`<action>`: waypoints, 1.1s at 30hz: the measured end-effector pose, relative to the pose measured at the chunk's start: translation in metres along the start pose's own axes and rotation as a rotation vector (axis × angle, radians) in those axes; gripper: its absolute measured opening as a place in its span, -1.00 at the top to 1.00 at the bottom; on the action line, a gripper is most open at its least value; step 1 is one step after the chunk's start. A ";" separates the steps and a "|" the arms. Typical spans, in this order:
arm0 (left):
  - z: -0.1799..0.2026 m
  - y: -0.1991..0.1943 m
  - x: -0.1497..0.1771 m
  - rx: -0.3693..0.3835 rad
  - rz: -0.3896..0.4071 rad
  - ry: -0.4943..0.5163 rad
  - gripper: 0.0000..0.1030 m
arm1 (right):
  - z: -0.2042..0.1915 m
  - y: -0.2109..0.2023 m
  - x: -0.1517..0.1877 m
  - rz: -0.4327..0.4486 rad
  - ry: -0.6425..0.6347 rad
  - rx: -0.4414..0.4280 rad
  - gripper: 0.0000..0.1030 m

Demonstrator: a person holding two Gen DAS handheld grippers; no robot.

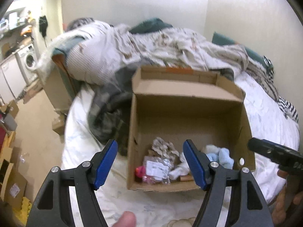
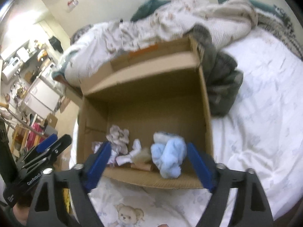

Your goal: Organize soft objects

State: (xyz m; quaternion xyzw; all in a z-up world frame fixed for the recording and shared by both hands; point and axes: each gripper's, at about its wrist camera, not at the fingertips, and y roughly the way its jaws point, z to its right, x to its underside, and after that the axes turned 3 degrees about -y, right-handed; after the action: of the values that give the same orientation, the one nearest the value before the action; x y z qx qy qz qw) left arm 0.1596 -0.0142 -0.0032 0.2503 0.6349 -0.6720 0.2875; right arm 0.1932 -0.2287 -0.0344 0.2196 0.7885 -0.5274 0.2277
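An open cardboard box (image 1: 187, 111) (image 2: 144, 106) stands on the white bed sheet (image 1: 265, 113). At its bottom lie a light blue plush (image 1: 219, 157) (image 2: 168, 157), a patterned cloth (image 1: 163, 147) (image 2: 118, 138), a bagged pink item (image 1: 153, 170) and white fabric (image 2: 130, 155). My left gripper (image 1: 150, 164) is open and empty above the box's near left corner. My right gripper (image 2: 149, 165) is open and empty above the box's near edge, with the blue plush between its fingers in view. The right gripper's body shows in the left wrist view (image 1: 276, 157).
Crumpled blankets (image 1: 151, 45) (image 2: 170, 22) pile behind the box. A grey-green garment (image 1: 109, 117) (image 2: 221, 79) lies beside it. Kitchen units and a washing machine (image 1: 28, 60) stand far left. Cardboard boxes (image 1: 11, 181) sit on the floor. A teddy print (image 2: 128, 215) marks the near sheet.
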 end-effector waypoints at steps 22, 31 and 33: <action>-0.022 -0.065 0.043 0.023 0.031 -0.014 -0.99 | -0.025 -0.061 0.057 0.145 -0.079 0.084 -1.00; -0.019 -0.048 0.042 0.022 0.028 -0.008 -0.99 | -0.025 -0.042 0.060 0.144 -0.089 0.130 -1.00; -0.018 -0.042 0.042 0.014 0.020 -0.009 -0.99 | -0.026 -0.040 0.060 0.140 -0.095 0.136 -1.00</action>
State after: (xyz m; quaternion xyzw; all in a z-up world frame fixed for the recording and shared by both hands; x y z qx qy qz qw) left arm 0.0997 0.0023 -0.0042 0.2557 0.6262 -0.6747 0.2954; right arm 0.1183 -0.2124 -0.0320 0.2638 0.7220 -0.5724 0.2854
